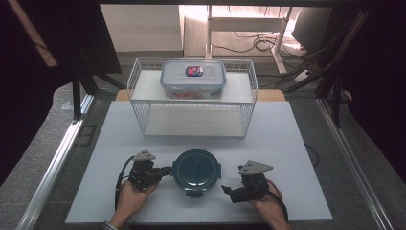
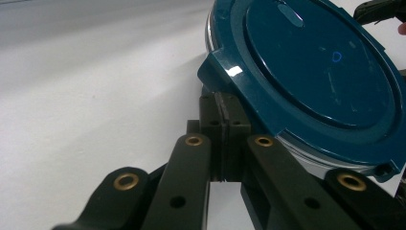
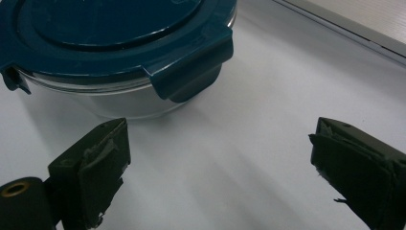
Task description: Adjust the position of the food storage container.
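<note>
Container [image 1: 196, 171] with blue clip lid sits on white table [image 1: 287, 143], near front edge, between both tongs. Left tongs [image 1: 165, 171] closed together, tips at its left lid clip. Right tongs [image 1: 229, 190] spread apart, just off its right side, bare table around. Wire basket [image 1: 143, 103] well behind.

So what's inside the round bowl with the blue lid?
You can't tell. The blue lid covers the round bowl, and its clear glass wall shows nothing definite inside. The left claw sits shut beside one lid flap.
</note>
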{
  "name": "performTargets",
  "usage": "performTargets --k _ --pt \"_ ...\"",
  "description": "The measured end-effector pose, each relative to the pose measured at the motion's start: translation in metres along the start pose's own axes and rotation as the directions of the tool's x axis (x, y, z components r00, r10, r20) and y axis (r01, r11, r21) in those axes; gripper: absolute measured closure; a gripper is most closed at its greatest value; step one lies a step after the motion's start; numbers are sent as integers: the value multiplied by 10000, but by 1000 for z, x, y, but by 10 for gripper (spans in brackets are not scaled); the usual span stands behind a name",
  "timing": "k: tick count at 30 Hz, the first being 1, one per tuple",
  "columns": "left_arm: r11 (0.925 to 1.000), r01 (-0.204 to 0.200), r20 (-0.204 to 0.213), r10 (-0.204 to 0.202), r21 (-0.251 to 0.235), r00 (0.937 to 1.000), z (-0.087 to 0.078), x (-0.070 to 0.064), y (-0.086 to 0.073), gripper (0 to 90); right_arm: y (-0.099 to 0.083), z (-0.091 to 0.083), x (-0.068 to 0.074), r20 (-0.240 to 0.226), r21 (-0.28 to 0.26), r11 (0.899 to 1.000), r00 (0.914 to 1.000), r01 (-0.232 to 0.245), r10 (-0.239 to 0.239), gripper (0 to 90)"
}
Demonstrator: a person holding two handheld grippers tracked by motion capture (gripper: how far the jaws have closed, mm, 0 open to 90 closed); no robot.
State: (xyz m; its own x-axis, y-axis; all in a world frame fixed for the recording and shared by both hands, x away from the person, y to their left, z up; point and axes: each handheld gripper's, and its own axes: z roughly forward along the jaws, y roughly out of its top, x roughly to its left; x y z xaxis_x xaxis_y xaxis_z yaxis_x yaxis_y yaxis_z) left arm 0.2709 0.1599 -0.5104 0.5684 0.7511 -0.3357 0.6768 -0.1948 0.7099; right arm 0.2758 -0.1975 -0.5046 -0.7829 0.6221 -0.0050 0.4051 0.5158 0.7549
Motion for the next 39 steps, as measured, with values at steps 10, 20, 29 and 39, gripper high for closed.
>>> performTargets --k 10,20,29,39 --pt "9964 -849 -329 850 36 9958 -3 0 -1 808 0 -2 -1 56 -36 10000 10000 28 -28 59" --pt "9918 -1169 -719 1131 -518 9910 -28 5 -12 435 0 -5 -1 114 -137 9999 9999 15 -13 59" --pt "9858 -1563 -37 1563 -617 9877 -35 4 -25 172 1 -9 3 130 -278 9995 9998 123 -119 58" --pt "9693 -2453 -431 2443 -187 9687 -30 -1 -40 89 1 -8 6 66 -207 9994 9996 277 -276 56"
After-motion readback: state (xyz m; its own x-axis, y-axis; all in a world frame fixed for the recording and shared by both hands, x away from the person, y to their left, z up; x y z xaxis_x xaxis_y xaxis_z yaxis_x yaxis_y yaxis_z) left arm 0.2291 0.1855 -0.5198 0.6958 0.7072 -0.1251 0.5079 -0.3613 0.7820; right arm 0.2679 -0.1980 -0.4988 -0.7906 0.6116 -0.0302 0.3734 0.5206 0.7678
